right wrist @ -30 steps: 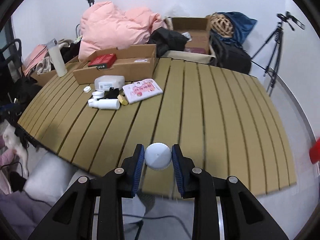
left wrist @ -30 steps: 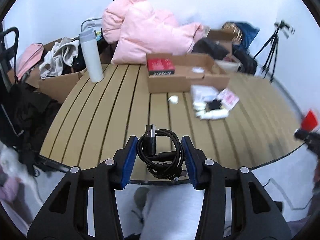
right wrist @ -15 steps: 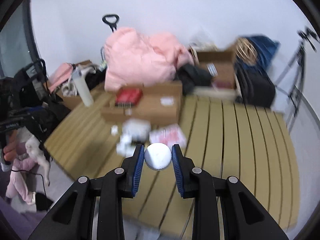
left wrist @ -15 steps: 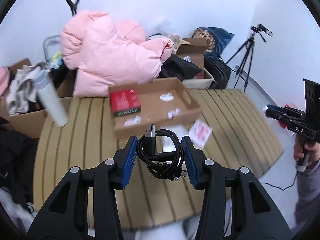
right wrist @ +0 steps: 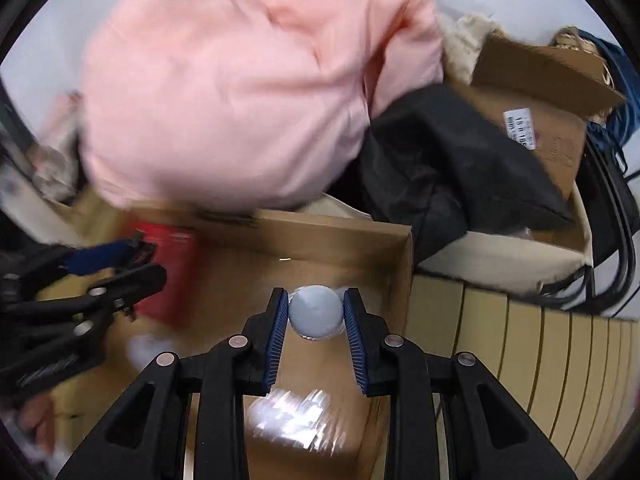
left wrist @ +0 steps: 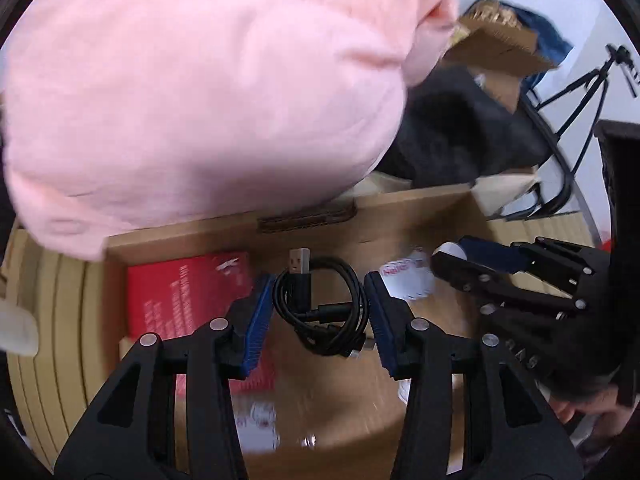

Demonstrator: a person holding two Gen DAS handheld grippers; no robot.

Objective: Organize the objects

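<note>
Over the box (left wrist: 400, 224) on the slatted table (right wrist: 520, 336), the left gripper (left wrist: 318, 306), jaws just widening, brackets a cable (left wrist: 324, 312); the right gripper (right wrist: 316, 314) pinches a ball (right wrist: 316, 312); pink bedding (left wrist: 200, 92) behind.

- The pink padded jacket (left wrist: 200, 92) was smeared by motion in both views and ran off the top and left edges of the left wrist picture.
- White packets (right wrist: 294, 420) on the floor of the cardboard box (right wrist: 340, 236) near its front edge were blurred beyond reading; print on the red box (left wrist: 180, 300) could not be read either.
- The red box was partly hidden behind the left gripper's (left wrist: 318, 308) finger.
- The right gripper (left wrist: 452, 258) hid most of the white object between its pads in the left wrist view.
- The tripod (left wrist: 580, 92) was cut by the right edge.
- The slatted table (right wrist: 520, 360) showed only at its right edge.
</note>
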